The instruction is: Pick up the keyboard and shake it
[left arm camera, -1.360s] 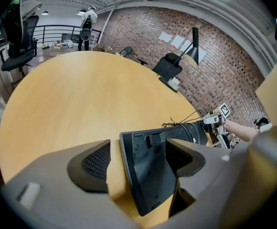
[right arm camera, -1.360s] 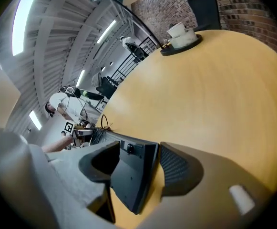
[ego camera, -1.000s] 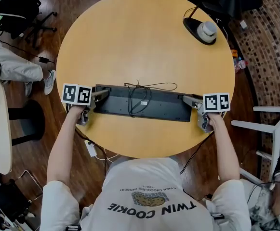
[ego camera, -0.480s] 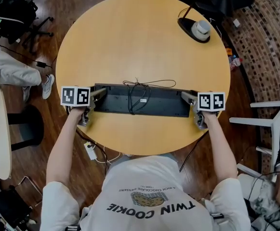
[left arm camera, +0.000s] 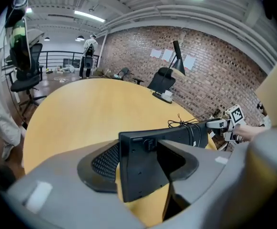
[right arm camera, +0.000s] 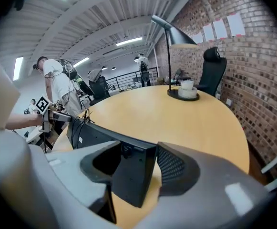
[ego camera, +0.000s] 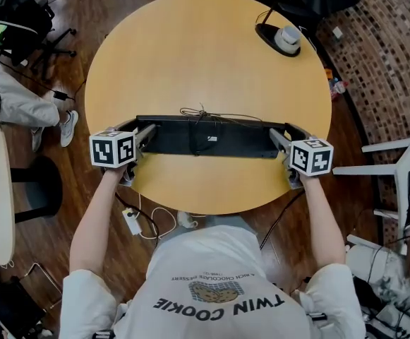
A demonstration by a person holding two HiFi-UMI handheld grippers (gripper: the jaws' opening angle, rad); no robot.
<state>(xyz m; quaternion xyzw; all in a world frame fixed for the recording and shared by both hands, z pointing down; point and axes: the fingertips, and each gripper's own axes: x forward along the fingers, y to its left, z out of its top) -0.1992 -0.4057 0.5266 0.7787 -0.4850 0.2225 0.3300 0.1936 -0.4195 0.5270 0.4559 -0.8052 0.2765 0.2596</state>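
A long black keyboard (ego camera: 212,138), its cable (ego camera: 202,116) wound round its middle, hangs crosswise above the near half of the round yellow table (ego camera: 205,48). My left gripper (ego camera: 145,134) is shut on its left end and my right gripper (ego camera: 281,139) on its right end. Both pairs of jaws have just been closing, with the keyboard's ends between them. In the left gripper view the keyboard's end (left arm camera: 138,171) fills the gap of the left gripper (left arm camera: 143,162). In the right gripper view the other end (right arm camera: 131,175) sits pinched in the right gripper (right arm camera: 139,168).
A black desk lamp with a round base (ego camera: 284,38) stands at the table's far right edge. Office chairs (ego camera: 21,20) stand at the left, a white chair (ego camera: 402,175) at the right. A power strip and cables (ego camera: 135,221) lie on the floor by the person's legs.
The keyboard has left the table top and tipped, so it looks narrower from above. Both grippers rose with it and rolled, their marker cubes now showing two faces.
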